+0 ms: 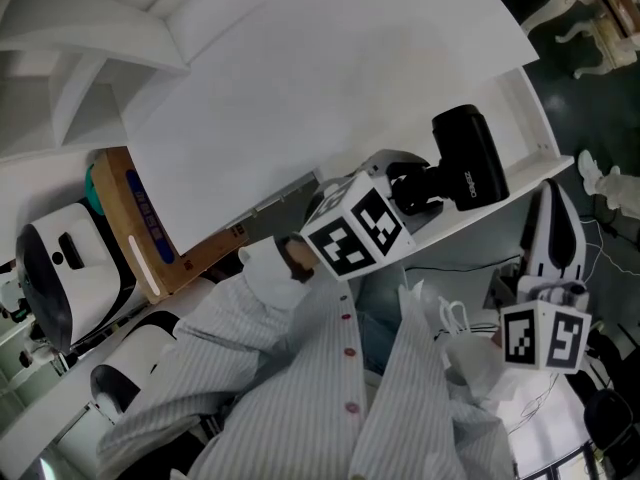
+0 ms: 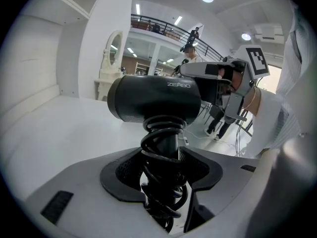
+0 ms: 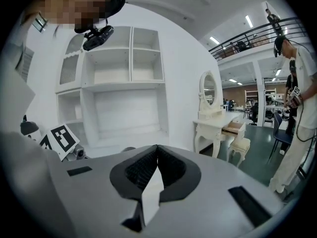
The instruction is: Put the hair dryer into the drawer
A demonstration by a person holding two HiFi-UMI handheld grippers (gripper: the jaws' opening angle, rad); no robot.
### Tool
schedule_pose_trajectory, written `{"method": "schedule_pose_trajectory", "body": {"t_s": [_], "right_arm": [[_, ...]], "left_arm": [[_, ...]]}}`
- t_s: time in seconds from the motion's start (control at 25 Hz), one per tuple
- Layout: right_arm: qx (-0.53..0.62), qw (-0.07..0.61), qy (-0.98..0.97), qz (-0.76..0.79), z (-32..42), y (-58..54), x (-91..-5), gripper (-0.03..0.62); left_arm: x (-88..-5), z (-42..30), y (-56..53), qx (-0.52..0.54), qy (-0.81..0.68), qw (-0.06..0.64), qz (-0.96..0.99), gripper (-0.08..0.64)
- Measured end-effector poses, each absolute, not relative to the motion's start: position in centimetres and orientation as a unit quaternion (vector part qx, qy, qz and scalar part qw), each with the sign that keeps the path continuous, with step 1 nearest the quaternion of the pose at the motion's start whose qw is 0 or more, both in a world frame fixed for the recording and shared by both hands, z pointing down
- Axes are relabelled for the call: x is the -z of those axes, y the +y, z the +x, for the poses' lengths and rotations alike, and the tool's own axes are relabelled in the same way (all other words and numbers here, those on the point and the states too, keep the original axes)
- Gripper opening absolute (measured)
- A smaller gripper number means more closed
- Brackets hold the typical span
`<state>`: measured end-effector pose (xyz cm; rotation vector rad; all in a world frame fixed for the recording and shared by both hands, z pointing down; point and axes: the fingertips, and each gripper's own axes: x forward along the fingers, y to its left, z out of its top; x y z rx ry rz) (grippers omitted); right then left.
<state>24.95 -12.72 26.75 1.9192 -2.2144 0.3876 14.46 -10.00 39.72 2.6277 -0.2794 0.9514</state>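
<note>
The black hair dryer [image 1: 466,156] hangs just above the white furniture top [image 1: 330,88], near its right rim. My left gripper [image 1: 420,193] is shut on its handle. In the left gripper view the handle, wrapped in its coiled cord [image 2: 163,148], sits between the jaws of the left gripper [image 2: 166,157], and the dryer's body [image 2: 153,99] lies across above them. My right gripper [image 1: 548,196] is off to the right of the rim, over the dark floor. In its own view the right gripper [image 3: 157,150] is shut, with nothing between the jaws.
A wooden box [image 1: 135,230] and white rounded devices [image 1: 60,278] are at the left. White carved furniture [image 1: 600,18] stands on the dark floor at upper right. The right gripper view shows white shelving [image 3: 124,93], a vanity table with an open drawer [image 3: 233,129] and a person [image 3: 299,108].
</note>
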Motion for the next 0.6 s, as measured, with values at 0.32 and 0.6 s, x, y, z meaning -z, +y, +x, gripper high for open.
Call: {"method": "schedule_pose_trajectory", "body": {"t_s": [0.32,0.6], "right_arm": [[-0.151,0.09,-0.74,0.649,24.7,-12.6,-29.0,0.011],[-0.17,0.095,-0.744,0.639,23.4,-12.0,-31.1,0.011]], "left_arm": [[-44.2,14.3,-9.4,-0.362,-0.098,0.178,0.91,0.227],[-48.2,14.2,-8.4,-0.383,-0.097,0.187,0.899,0.227]]}}
